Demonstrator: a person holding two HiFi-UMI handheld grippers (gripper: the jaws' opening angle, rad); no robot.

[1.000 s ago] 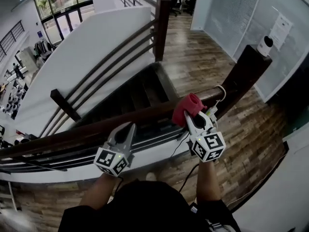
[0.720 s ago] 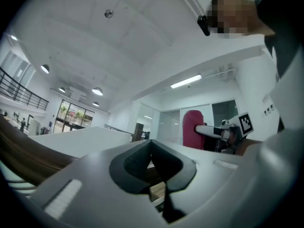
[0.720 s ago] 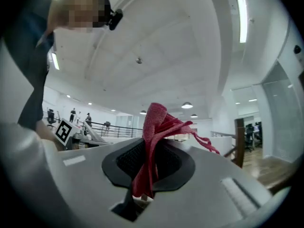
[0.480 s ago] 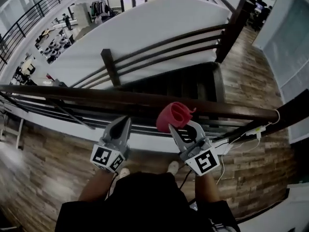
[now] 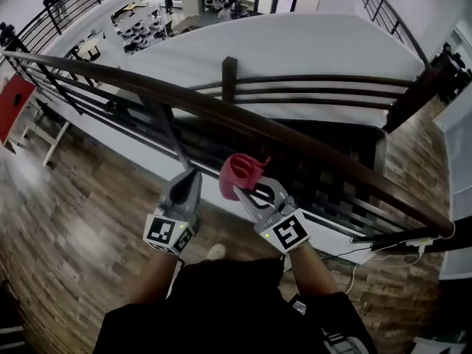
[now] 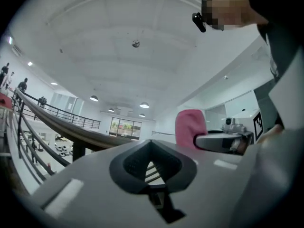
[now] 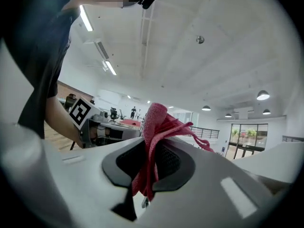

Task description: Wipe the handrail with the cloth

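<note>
Just short of the handrail (image 5: 243,121), right gripper (image 5: 248,188) fingers tight on red cloth (image 5: 237,174), left gripper (image 5: 192,174) fingers together, empty.

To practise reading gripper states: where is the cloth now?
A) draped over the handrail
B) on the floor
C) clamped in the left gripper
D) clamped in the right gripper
D: the right gripper has its jaws shut on the cloth, while the left gripper is shut on nothing.
</note>
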